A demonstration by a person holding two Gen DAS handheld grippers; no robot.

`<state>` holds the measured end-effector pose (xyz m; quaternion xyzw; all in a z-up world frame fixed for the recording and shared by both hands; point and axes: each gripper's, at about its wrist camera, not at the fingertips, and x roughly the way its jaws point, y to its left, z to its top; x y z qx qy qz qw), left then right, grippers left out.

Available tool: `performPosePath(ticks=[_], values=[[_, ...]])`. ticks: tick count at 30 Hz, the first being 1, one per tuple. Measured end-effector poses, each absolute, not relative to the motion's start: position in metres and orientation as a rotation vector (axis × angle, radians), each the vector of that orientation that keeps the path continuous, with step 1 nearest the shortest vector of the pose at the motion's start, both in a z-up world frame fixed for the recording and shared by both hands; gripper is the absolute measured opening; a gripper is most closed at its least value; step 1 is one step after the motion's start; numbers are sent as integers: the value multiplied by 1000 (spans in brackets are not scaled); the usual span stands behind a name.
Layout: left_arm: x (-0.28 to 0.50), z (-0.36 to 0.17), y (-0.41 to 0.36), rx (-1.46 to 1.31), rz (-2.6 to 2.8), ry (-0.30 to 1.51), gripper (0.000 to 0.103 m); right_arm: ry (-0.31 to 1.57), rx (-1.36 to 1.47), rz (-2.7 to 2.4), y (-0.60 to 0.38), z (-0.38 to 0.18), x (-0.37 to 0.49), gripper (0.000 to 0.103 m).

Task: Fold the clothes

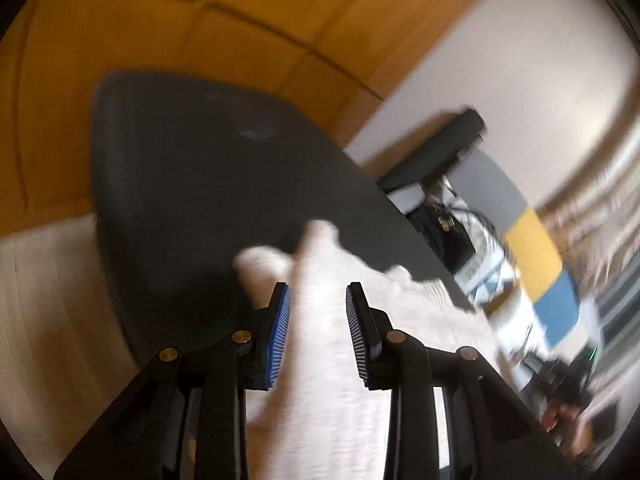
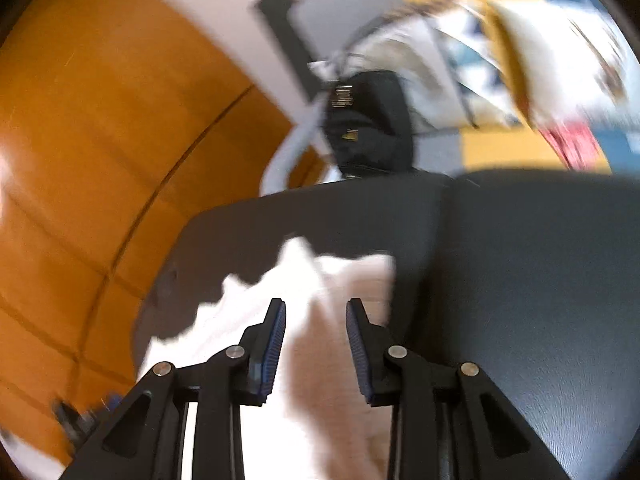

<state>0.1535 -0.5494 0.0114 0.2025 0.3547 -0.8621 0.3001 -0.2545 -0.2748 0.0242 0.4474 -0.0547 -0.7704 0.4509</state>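
We see the white garment (image 1: 320,320) bunched on the dark table (image 1: 180,160), running between the spread jaws of each hand-held gripper (image 1: 318,300) (image 2: 316,312); closing on bunched layers could spoil the fold.

— What's the room like?
— Blurred. Orange wooden panelling (image 1: 168,20) with dark seams, a pale wall (image 1: 500,60) beside it.
— Furniture?
— A dark padded surface (image 2: 540,280). Beyond it, floor squares in grey, yellow (image 1: 534,248) and blue, and a black bag (image 2: 370,128).
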Motion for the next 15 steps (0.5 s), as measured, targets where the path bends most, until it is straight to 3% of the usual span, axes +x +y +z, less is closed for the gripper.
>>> performPosePath(ticks=[5,10,15], values=[[94,0,-536,787,-2275,639,31,172,1044,-1941,-320,18,-221,29],[88,-29,-556,844,-2160,660,31,357,1078,-1996,-348,-9,-222,26],[90,-40,-545,792,-2178,538,31,347,1087,-2035,-349,-19,-227,26]])
